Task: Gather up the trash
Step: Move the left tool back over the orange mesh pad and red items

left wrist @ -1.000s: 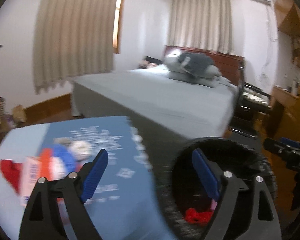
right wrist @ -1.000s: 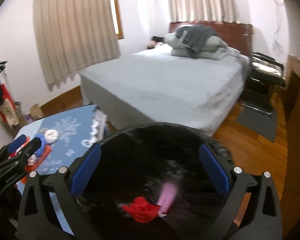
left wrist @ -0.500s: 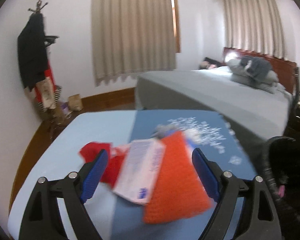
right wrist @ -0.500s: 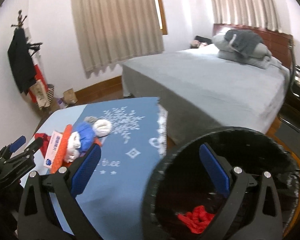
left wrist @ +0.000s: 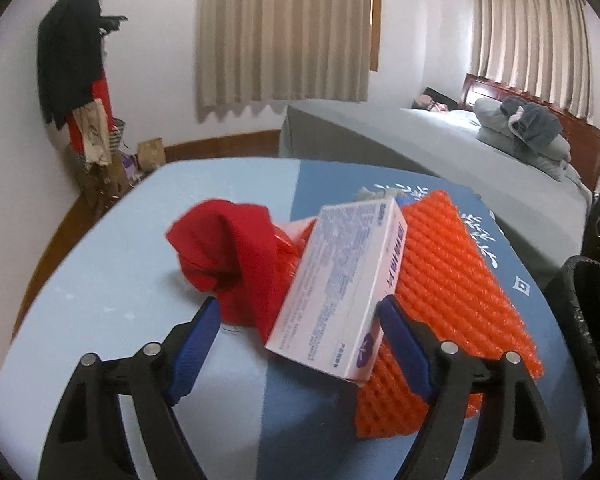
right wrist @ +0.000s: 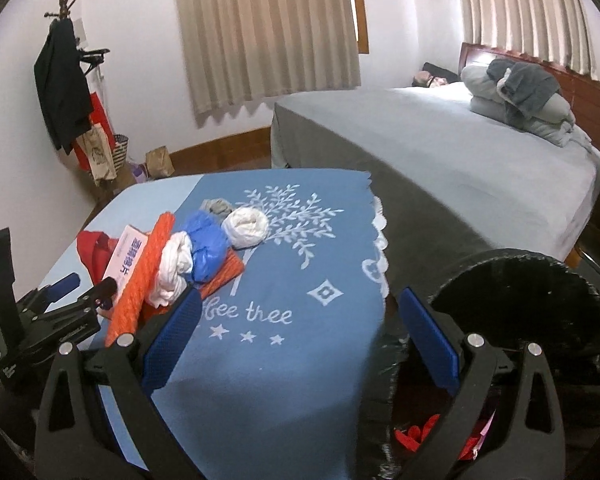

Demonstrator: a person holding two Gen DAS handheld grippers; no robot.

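A pile of trash lies on the blue-clothed table (left wrist: 100, 292): a white cardboard box (left wrist: 340, 288), an orange mesh foam sheet (left wrist: 452, 292) and a red cloth (left wrist: 228, 248). My left gripper (left wrist: 298, 306) is low over the table with its jaws closing. The box's near end is between them, and the left pad stands clear of it. The right wrist view shows that gripper (right wrist: 88, 286) at the pile, with a blue bag (right wrist: 204, 244) and white wads (right wrist: 246, 226) behind. My right gripper (right wrist: 300, 298) hangs open and empty between the table and the black-lined bin (right wrist: 520, 300).
Red scraps (right wrist: 416, 436) lie in the bin, which stands off the table's right edge. A grey bed (right wrist: 440, 152) fills the room behind. A coat stand (right wrist: 64, 80) and paper bags (right wrist: 160, 160) are by the far left wall.
Both grippers swung left, away from the bin. The left one came down close to the pile, and the box now sits between its jaws. The bin slid to the right side of the right view.
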